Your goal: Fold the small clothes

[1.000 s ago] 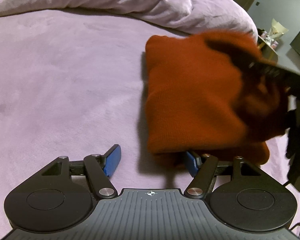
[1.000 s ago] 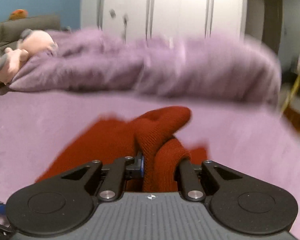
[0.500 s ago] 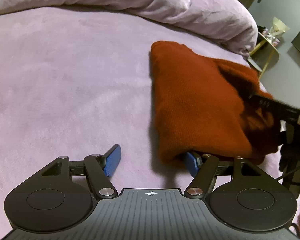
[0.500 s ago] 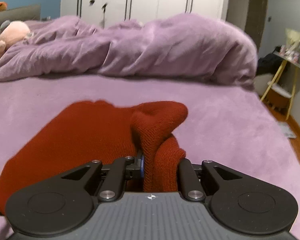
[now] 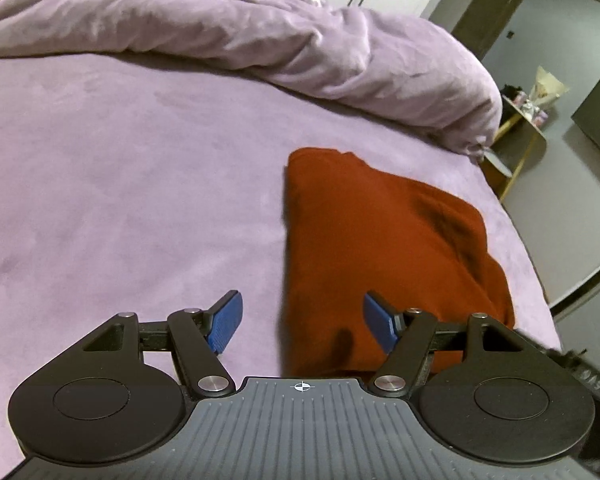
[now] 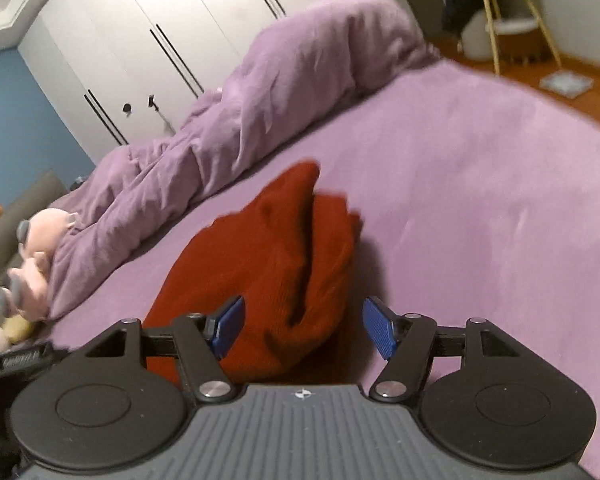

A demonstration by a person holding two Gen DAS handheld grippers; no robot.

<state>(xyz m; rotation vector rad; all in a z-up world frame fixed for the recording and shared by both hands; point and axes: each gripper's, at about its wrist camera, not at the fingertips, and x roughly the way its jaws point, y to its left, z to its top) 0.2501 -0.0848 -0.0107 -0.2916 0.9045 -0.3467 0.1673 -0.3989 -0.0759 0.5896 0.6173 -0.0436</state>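
Garment: rust-red knit [image 5: 364, 240] lies folded flat on the purple bed sheet [image 5: 120, 184].
Left gripper [image 5: 302, 322]: jaws wide apart, nothing pinched, its right blue pad [image 5: 376, 322] over the garment's near edge.
Background: rumpled purple duvet [image 5: 260, 36] heaped beyond the garment.

Rust-red knit garment [image 5: 380, 248], matt, on soft, velvety purple bedsheet [image 5: 140, 168]
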